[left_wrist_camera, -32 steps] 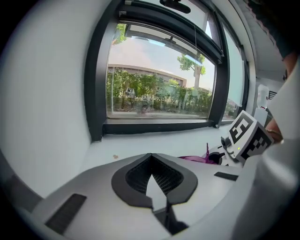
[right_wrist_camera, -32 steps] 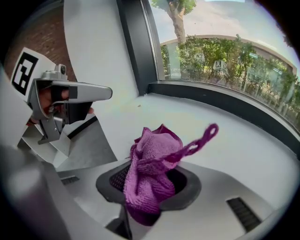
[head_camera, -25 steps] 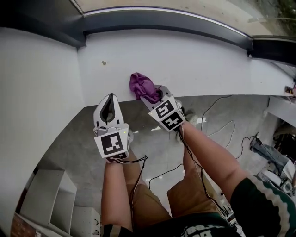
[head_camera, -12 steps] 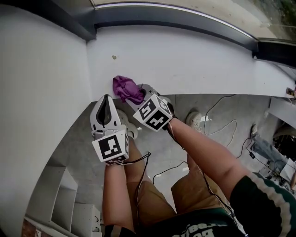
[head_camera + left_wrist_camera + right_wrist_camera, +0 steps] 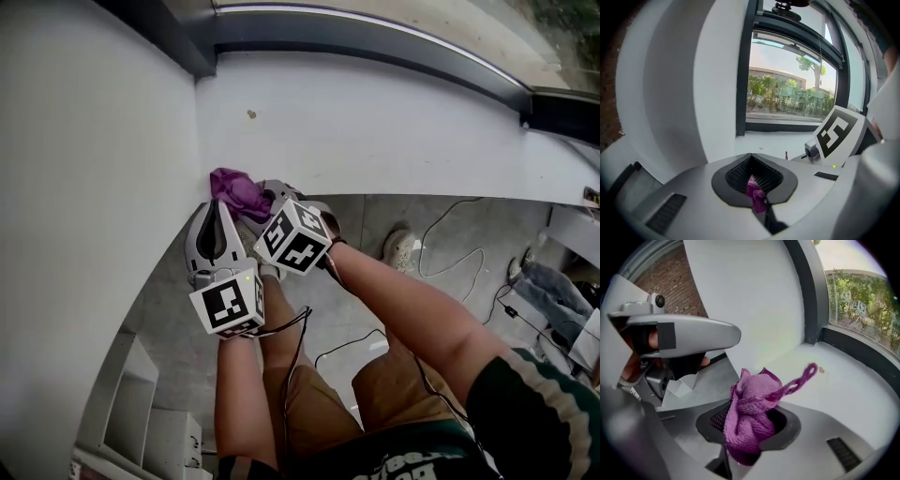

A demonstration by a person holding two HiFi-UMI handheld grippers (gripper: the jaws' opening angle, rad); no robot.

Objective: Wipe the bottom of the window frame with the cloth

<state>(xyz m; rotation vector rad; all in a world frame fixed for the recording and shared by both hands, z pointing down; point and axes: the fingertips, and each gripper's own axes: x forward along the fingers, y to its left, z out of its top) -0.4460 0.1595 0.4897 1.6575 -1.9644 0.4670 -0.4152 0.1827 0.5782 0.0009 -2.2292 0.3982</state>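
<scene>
The purple cloth [image 5: 236, 190] was a tight wad at the left end of the white sill [image 5: 394, 122]. In the head view it sat at about 10 o'clock, on the sill's front edge and tucked into the corner against the side wall [image 5: 94, 187]. My right hand-held gripper [image 5: 265, 199] was clamped on it. Its own view showed the cloth [image 5: 750, 420] bulging out of the closed jaws, with a thin loop [image 5: 801, 378] sticking out toward 2 o'clock.

My left hand-held gripper [image 5: 217, 208] lay just beside the cloth at 7 o'clock. Its jaws were closed on a small purple scrap [image 5: 757, 196]. I could not tell whether the scrap belonged to the cloth.

A small speck [image 5: 251, 114] sat on the sill at 12 o'clock from the cloth. The dark frame rail [image 5: 375, 42] ran beyond it, well apart from the wad.

I judged several risks. The wad offered little wiping face, so a pass could skip dirt. It rode the front edge, so a stroke could slip off toward the floor [image 5: 169, 281]. The loose loop could snag or drag. The two hand-held grippers were close, so a stroke toward 3 o'clock could knock them together. If the scrap was part of the cloth, pulling the grippers apart could tug it loose.
</scene>
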